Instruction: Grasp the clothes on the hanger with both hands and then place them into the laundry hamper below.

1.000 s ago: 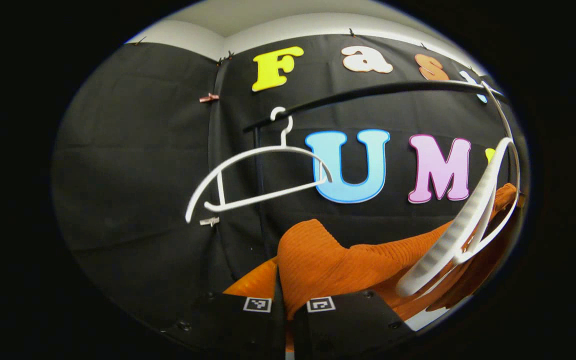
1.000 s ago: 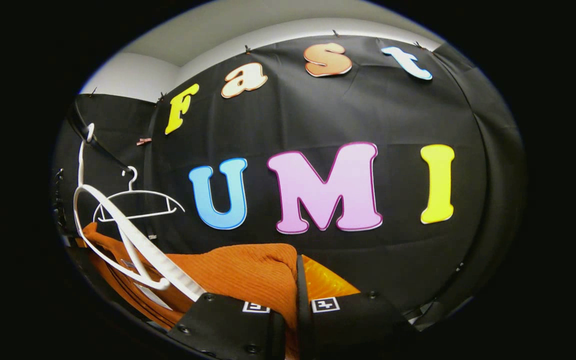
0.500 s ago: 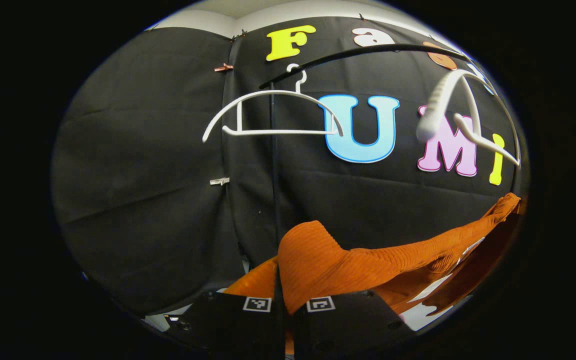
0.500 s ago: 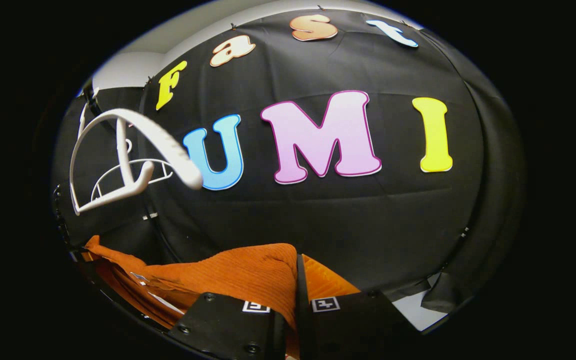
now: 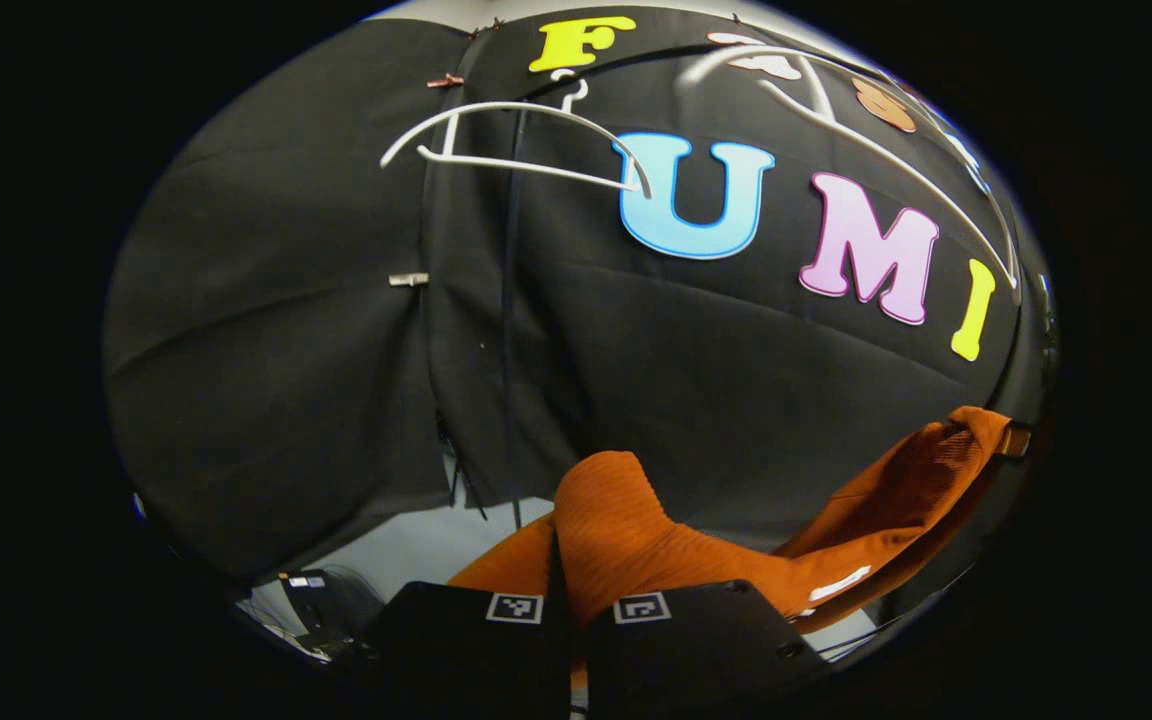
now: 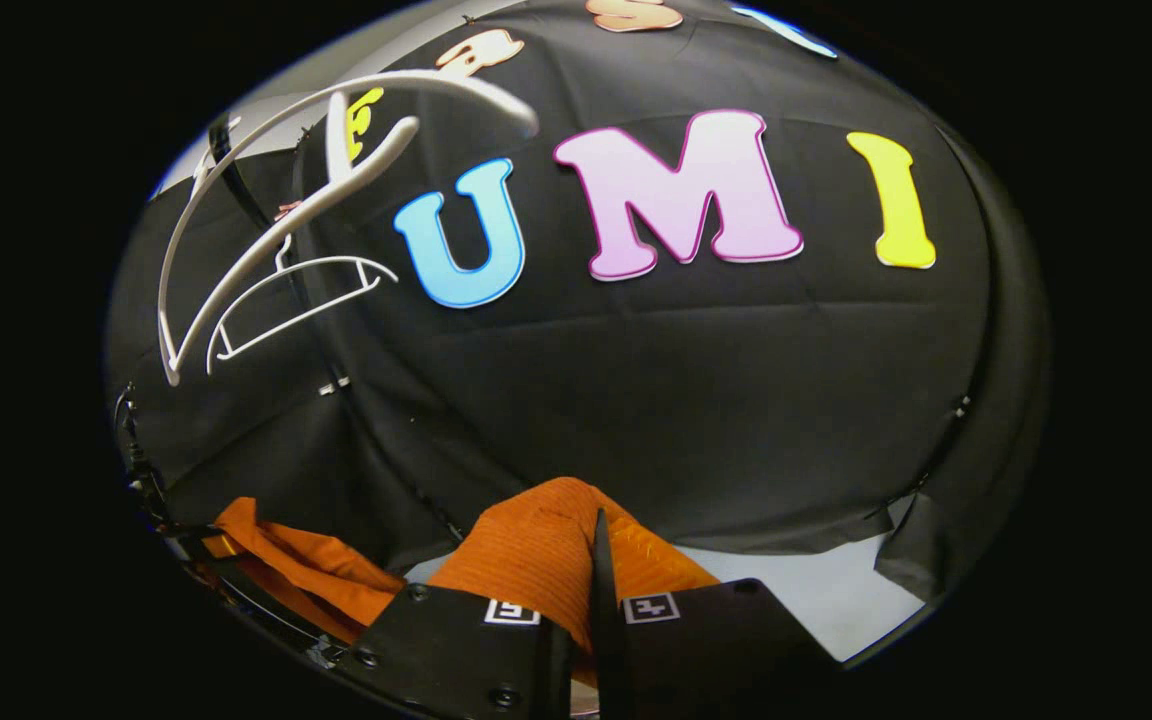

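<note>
Both hand-held grippers [image 5: 568,610] [image 6: 596,610] clamp orange garment [image 5: 626,540], below hangers [image 5: 516,140].

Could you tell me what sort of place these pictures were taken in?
Probably a staged recording booth rather than a home: black cloth wall, white hangers on a dark rail, and an orange garment held by both grippers.

This is a staged recording booth, not a lived-in home: black cloth [image 5: 266,330] hangs as the walls, pinned up in panels with small clips [image 5: 408,279], and it stops short of a pale floor [image 6: 796,590]. White plastic hangers [image 5: 516,135] hang from a dark rail [image 6: 236,190] in front of the cloth, a laundry corner set up for the purpose. Low at the left of the left gripper view some cables and equipment [image 5: 311,600] lie on the floor.
</note>
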Motion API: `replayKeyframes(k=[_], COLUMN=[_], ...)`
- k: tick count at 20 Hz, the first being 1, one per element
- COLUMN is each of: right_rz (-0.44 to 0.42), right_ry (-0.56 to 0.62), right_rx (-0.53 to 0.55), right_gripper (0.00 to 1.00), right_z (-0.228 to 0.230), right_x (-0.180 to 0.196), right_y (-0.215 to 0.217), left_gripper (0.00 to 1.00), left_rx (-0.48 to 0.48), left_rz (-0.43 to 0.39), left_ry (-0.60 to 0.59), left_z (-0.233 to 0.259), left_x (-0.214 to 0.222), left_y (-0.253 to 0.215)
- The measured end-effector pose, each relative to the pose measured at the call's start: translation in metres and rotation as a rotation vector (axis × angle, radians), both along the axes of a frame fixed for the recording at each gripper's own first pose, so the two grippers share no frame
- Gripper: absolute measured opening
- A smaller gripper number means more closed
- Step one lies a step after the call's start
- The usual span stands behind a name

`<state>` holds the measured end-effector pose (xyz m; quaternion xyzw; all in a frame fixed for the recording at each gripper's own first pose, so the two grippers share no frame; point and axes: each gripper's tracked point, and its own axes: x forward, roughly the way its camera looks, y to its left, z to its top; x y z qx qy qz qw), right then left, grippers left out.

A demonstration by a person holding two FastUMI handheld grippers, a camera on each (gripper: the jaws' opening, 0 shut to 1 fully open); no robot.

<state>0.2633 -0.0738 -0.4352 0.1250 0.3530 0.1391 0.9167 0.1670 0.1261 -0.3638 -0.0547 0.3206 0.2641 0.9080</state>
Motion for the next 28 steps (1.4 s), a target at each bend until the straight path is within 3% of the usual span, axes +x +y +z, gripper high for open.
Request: replayKeyframes(k=[8, 19, 20, 23, 24, 25, 26, 28], right_rz=[0.144, 0.331, 0.349, 0.372, 0.372, 0.369, 0.361, 0.366], right_ry=[0.148, 0.321, 0.341, 0.361, 0.366, 0.378, 0.388, 0.399], right_rx=[0.091, 0.075, 0.067, 0.008, -0.009, -0.027, -0.036, -0.024], right_gripper=[0.19, 0.2, 0.2, 0.33, 0.33, 0.23, 0.34, 0.3], right_z=[-0.025, -0.053, -0.057, -0.07, -0.073, -0.076, -0.079, -0.078], right_x=[-0.06, -0.132, -0.139, -0.144, -0.143, -0.143, -0.144, -0.145], right_y=[0.067, 0.124, 0.126, 0.119, 0.115, 0.111, 0.11, 0.114], left_gripper=[0.1, 0.1, 0.11, 0.1, 0.11, 0.11, 0.12, 0.12], left_rx=[-0.127, -0.18, -0.187, -0.222, -0.241, -0.267, -0.296, -0.335], left_rz=[-0.095, -0.221, -0.226, -0.218, -0.212, -0.203, -0.187, -0.169], left_ry=[0.048, 0.152, 0.169, 0.229, 0.252, 0.276, 0.295, 0.298], left_z=[-0.032, -0.065, -0.07, -0.086, -0.093, -0.098, -0.102, -0.104], left_x=[0.021, 0.03, 0.026, 0.017, 0.014, 0.009, 0.007, 0.011], left_y=[-0.079, -0.135, -0.138, -0.14, -0.141, -0.143, -0.144, -0.146])
